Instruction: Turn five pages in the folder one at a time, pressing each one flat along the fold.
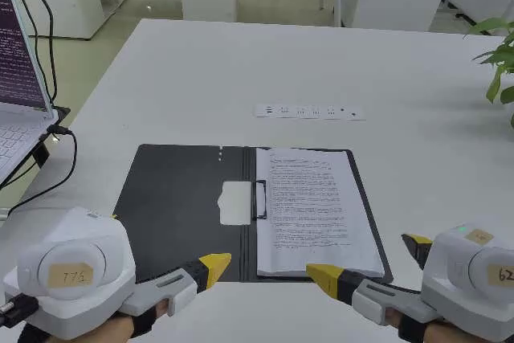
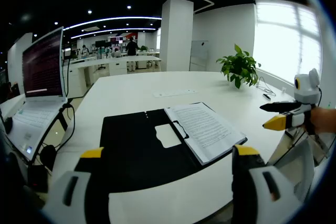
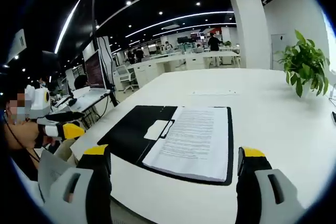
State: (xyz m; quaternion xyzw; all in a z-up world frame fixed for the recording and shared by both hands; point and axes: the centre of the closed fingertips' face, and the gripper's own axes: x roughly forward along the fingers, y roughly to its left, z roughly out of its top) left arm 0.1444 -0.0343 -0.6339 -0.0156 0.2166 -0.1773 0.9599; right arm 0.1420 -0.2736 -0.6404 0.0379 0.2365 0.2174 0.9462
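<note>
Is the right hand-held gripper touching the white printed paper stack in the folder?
Apart. In the right gripper view the right hand-held gripper straddles the white printed paper stack, gaps beside both jaws.

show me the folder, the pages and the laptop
folder (image 1: 173, 214): head view, bare black left inside cover
pages (image 1: 309, 206): head view, middle of the printed top sheet
laptop (image 1: 18, 66): head view, its lit screen at the left edge
</note>
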